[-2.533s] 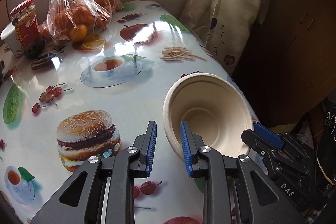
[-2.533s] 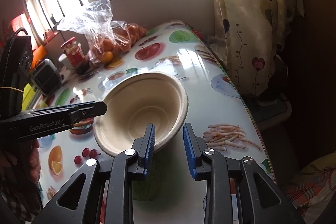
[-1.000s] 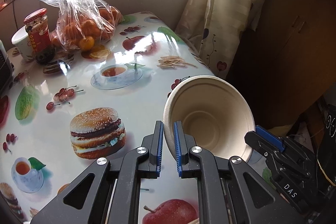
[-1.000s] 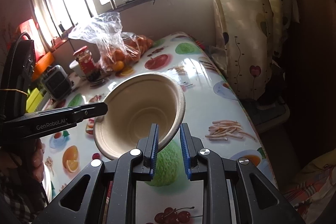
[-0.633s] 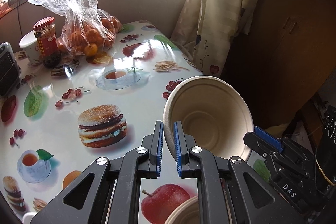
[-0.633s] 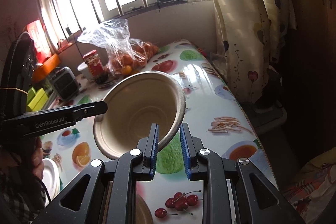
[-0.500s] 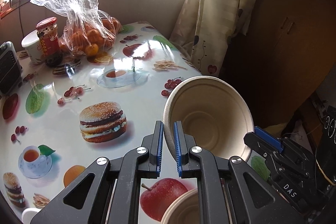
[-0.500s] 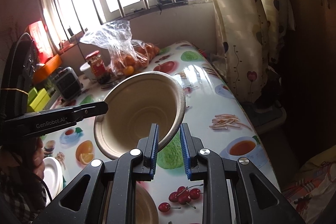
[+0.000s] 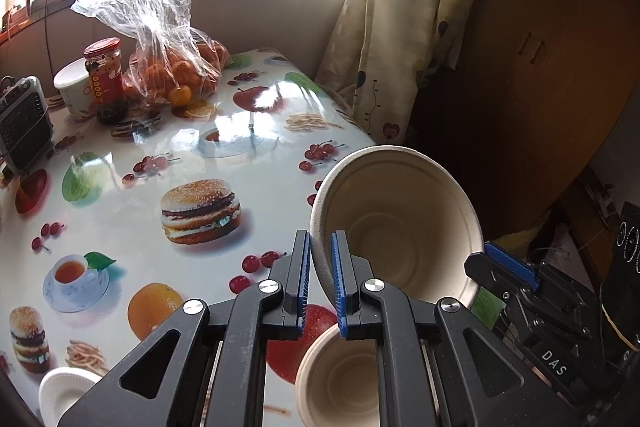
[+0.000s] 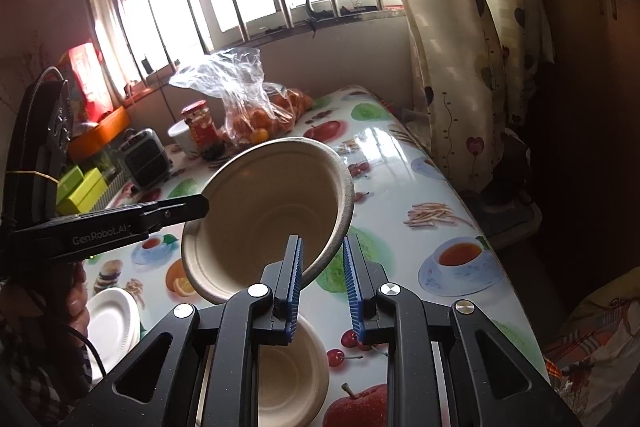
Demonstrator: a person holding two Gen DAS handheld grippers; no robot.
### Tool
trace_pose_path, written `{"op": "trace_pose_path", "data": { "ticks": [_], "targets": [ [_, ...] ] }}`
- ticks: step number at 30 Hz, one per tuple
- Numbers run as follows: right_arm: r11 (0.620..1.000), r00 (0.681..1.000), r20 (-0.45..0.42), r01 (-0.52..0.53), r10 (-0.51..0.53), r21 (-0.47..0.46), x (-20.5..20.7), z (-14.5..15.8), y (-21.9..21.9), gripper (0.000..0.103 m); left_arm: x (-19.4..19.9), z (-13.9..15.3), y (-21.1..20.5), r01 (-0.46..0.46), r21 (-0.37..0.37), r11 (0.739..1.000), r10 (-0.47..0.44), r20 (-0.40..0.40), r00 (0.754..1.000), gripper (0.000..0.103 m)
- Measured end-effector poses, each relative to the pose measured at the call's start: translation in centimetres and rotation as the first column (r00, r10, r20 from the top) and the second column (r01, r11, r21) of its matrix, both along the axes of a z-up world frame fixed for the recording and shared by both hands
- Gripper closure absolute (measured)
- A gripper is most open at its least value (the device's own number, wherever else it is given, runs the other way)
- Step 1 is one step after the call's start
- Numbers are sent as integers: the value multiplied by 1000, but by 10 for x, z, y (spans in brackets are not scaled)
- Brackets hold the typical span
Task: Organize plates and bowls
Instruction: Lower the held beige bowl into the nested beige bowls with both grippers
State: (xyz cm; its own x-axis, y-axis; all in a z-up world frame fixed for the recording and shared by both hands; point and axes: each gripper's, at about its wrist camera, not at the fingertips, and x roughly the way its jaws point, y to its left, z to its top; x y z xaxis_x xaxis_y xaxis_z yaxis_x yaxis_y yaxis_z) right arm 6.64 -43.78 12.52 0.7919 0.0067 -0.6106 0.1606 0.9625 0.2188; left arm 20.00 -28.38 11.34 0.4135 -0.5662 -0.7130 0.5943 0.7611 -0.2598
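Observation:
A beige paper bowl (image 9: 400, 227) hangs tilted above the food-print table (image 9: 256, 195), held by both grippers at once. My left gripper (image 9: 320, 263) is shut on its near-left rim. In the right wrist view the same bowl (image 10: 272, 211) opens toward the camera, and my right gripper (image 10: 322, 267) is shut on its right wall. The right gripper (image 9: 508, 269) also shows at the bowl's right rim in the left wrist view, and the left gripper (image 10: 176, 211) reaches in from the left. A second beige bowl (image 9: 340, 379) (image 10: 292, 367) stands on the table underneath. A white plate (image 9: 64, 387) (image 10: 112, 319) lies at the near left.
At the table's far end are a plastic bag of oranges (image 9: 176, 67), a red-lidded jar (image 9: 105, 79), a white cup (image 9: 72, 91) and a small grey appliance (image 9: 22, 123). A curtain (image 9: 384, 27) hangs past the table's right edge. Green boxes (image 10: 80, 191) sit at the far left.
Both grippers, open beside the bowl at first, closed on its rim, lifted it and drew it back toward the near end of the table. The second bowl and white plate came into view.

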Motion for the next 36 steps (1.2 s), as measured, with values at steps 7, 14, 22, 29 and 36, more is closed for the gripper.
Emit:
{"op": "trace_pose_path", "data": {
  "ticks": [7,14,22,29,36],
  "targets": [
    [1000,1000,13,5,-5,6,-22,1,11,83,-17,-1,10,9,-3,1000,-9,-1,1000,92],
    [1000,1000,17,8,-8,11,-40,-1,21,83,-32,-8,20,14,-4,1000,-14,-17,1000,92],
    [1000,1000,14,7,-7,20,-54,-6,31,83,-44,-10,33,10,-14,1000,-11,-24,1000,92],
    [1000,1000,13,8,-8,28,-62,-10,39,82,-55,-11,42,9,-16,1000,-9,-19,1000,92],
    [1000,1000,15,3,-4,30,-70,-12,47,82,-62,-15,50,4,-16,1000,-5,-26,1000,92]
  ]
}}
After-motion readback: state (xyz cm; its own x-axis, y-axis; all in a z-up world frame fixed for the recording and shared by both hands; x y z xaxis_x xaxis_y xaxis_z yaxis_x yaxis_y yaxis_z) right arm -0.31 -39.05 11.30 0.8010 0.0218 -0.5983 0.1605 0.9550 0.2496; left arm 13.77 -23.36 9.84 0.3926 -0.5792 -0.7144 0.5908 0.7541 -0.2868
